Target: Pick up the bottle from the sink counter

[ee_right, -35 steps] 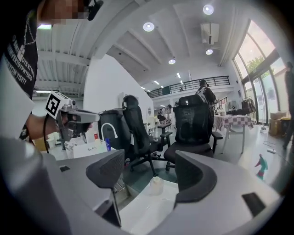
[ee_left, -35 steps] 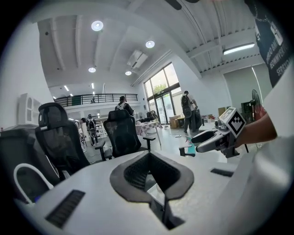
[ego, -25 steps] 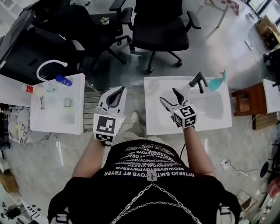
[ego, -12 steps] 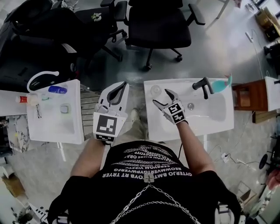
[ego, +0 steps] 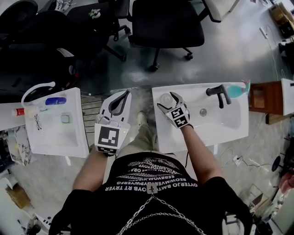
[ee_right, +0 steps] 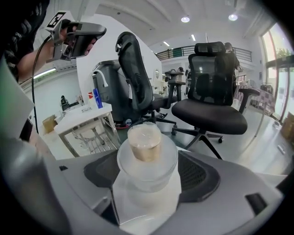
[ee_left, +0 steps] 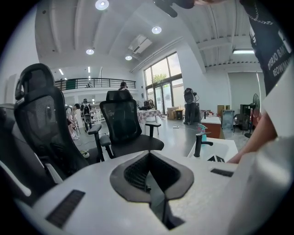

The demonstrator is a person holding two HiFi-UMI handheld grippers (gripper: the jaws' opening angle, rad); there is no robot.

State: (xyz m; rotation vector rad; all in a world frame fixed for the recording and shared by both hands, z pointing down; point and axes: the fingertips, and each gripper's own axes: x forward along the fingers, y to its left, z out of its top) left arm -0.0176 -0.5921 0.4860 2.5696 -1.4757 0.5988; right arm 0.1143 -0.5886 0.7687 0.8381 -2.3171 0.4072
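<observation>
Two white sink worktops stand side by side: the left worktop [ego: 55, 137] and the right worktop [ego: 229, 126]. Each carries one faucet, two in all: a white faucet [ego: 41, 85] and a black faucet [ego: 218, 93]. Four bottles can be counted: one clear bottle [ee_right: 146, 160] with a tan cap and one teal bottle [ego: 235, 91] on the right, one blue bottle [ego: 55, 101] and one red-capped bottle [ego: 19, 111] at the left. At least three black office chairs [ego: 167, 25] stand behind. There is one wooden cabinet [ego: 259, 98] and one round drain [ego: 203, 111]. The left gripper view shows four round ceiling lights [ee_left: 102, 4].
</observation>
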